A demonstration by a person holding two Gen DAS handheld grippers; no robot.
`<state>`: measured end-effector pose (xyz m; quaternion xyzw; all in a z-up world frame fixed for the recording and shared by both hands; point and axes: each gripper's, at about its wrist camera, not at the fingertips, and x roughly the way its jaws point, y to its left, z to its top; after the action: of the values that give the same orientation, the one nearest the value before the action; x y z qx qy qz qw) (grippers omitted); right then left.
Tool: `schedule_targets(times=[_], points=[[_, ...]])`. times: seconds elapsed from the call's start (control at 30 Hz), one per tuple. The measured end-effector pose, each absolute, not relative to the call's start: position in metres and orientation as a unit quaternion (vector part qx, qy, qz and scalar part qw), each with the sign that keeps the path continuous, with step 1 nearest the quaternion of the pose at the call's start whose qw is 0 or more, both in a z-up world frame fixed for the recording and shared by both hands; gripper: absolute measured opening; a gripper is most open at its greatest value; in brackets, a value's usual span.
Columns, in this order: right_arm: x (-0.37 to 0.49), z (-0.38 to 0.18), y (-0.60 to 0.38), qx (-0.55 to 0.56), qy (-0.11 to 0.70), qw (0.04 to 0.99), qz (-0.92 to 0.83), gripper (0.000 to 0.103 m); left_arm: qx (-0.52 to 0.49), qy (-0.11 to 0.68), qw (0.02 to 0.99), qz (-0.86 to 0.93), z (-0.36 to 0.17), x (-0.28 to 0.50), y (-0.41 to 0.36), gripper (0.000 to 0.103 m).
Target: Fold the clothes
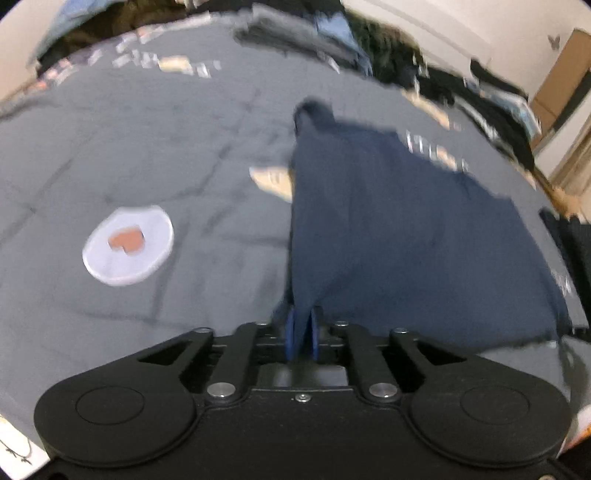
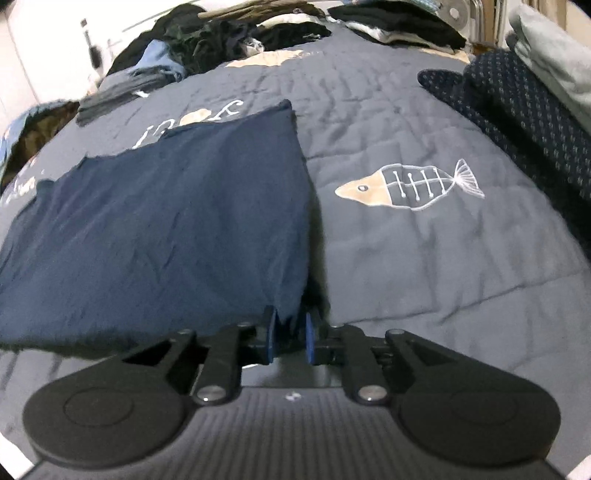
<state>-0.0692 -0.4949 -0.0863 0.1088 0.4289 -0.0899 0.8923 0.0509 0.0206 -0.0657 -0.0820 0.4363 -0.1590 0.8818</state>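
A dark navy garment (image 1: 406, 229) lies spread over a grey quilt (image 1: 147, 147); its near left corner is lifted and pinched in my left gripper (image 1: 303, 332), whose blue pads are shut on the cloth. In the right wrist view the same navy garment (image 2: 166, 214) stretches away to the left. Its near right corner sits between the blue pads of my right gripper (image 2: 290, 338), which stand a little apart with bunched cloth in the gap.
The grey quilt (image 2: 424, 258) carries a fish-skeleton print (image 2: 406, 186) and a white round patch (image 1: 127, 245). Piles of dark clothes (image 2: 229, 33) line the far edge. A dotted navy cushion (image 2: 524, 122) and folded grey fabric (image 2: 554, 55) sit at the right.
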Motion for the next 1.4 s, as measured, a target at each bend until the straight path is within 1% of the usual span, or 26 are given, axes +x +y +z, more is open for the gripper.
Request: schedule_targets(times=[0.07, 0.1, 0.13, 0.17, 0.23, 0.33, 0.5, 0.67, 0.87, 0.97, 1.1, 1.3, 1.4], points=[[-0.073, -0.071, -0.491, 0.091, 0.410, 0.903, -0.091, 0.032, -0.075, 0.428, 0.887, -0.157, -0.066, 0.054, 0.016, 0.028], [-0.075, -0.063, -0.491, 0.094, 0.395, 0.910, -0.089, 0.037, -0.072, 0.424, 0.889, -0.156, -0.066, 0.056, 0.014, 0.038], [-0.077, -0.053, -0.492, 0.103, 0.376, 0.917, -0.085, 0.044, -0.069, 0.420, 0.892, -0.155, -0.066, 0.057, 0.012, 0.046], [-0.076, -0.045, -0.490, 0.113, 0.360, 0.923, -0.077, 0.046, -0.066, 0.416, 0.894, -0.154, -0.066, 0.059, 0.010, 0.048], [-0.069, -0.030, -0.483, 0.130, 0.335, 0.932, -0.053, 0.050, -0.059, 0.408, 0.899, -0.151, -0.066, 0.062, 0.006, 0.048], [-0.044, -0.014, -0.456, 0.145, 0.313, 0.939, -0.001, 0.052, -0.049, 0.395, 0.905, -0.148, -0.066, 0.067, 0.000, 0.048], [0.024, -0.005, -0.385, 0.143, 0.310, 0.934, 0.109, 0.055, -0.032, 0.374, 0.916, -0.142, -0.066, 0.075, -0.010, 0.048], [0.098, -0.017, -0.311, 0.147, 0.328, 0.911, 0.204, 0.056, -0.033, 0.375, 0.915, -0.144, -0.071, 0.075, -0.001, 0.048], [0.173, -0.036, -0.239, 0.106, 0.345, 0.892, 0.270, 0.056, -0.038, 0.381, 0.905, -0.187, -0.076, 0.064, 0.019, 0.048], [0.199, -0.042, -0.212, 0.055, 0.343, 0.894, 0.282, 0.056, -0.042, 0.378, 0.901, -0.210, -0.077, 0.059, 0.027, 0.046], [0.221, -0.042, -0.180, -0.067, 0.339, 0.891, 0.293, 0.056, -0.061, 0.385, 0.897, -0.210, -0.078, 0.061, 0.038, 0.046], [0.243, -0.061, -0.147, -0.244, 0.353, 0.845, 0.319, 0.056, -0.084, 0.387, 0.894, -0.210, -0.072, 0.066, 0.043, 0.046], [0.242, -0.071, -0.138, -0.322, 0.338, 0.823, 0.323, 0.056, -0.089, 0.387, 0.892, -0.214, -0.071, 0.067, 0.043, 0.046]])
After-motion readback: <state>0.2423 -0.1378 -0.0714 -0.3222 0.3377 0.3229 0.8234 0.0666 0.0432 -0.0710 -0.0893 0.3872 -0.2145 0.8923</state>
